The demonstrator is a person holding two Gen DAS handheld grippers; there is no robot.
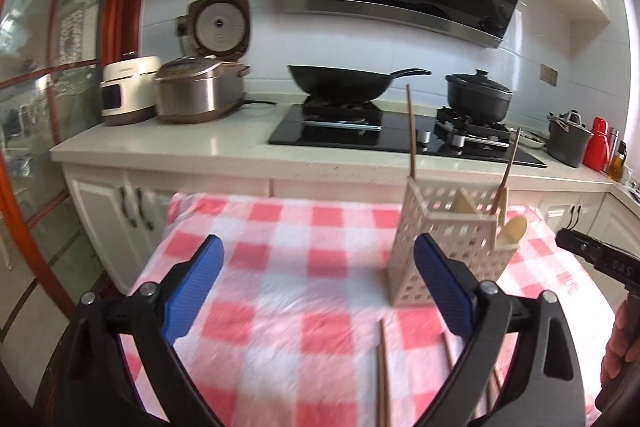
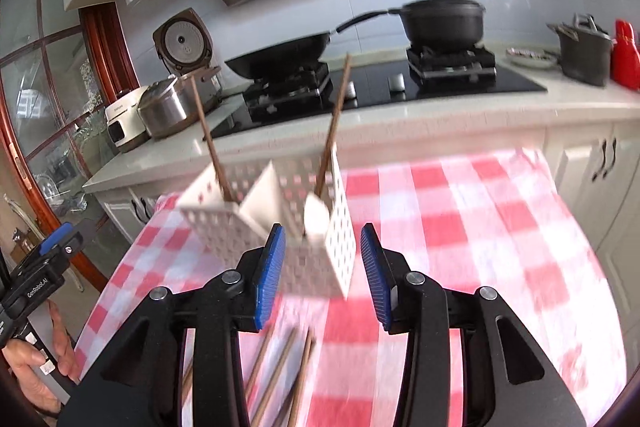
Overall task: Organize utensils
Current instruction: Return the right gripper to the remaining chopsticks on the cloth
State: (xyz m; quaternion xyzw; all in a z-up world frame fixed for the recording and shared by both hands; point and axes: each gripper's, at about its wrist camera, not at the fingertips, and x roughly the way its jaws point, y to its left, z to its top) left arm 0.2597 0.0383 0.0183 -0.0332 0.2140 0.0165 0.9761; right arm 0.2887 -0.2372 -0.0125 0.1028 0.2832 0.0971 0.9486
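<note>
Wooden chopsticks (image 2: 280,367) lay loose before utensil caddy (image 2: 280,227); left gripper (image 1: 320,283) wide apart, right gripper (image 2: 323,275) part-open, both empty. Approach low, pinch one stick mid-length.

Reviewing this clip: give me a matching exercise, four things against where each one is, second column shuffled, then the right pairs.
Things:
1. wok
2. lidded pot
3. caddy
4. loose chopsticks

Places:
A. standing on the checked cloth
B. lying flat on the cloth, nearest the grippers
C. on the hob's left burner
D. on the hob's right burner

Pairs: 1-C, 2-D, 3-A, 4-B
</note>
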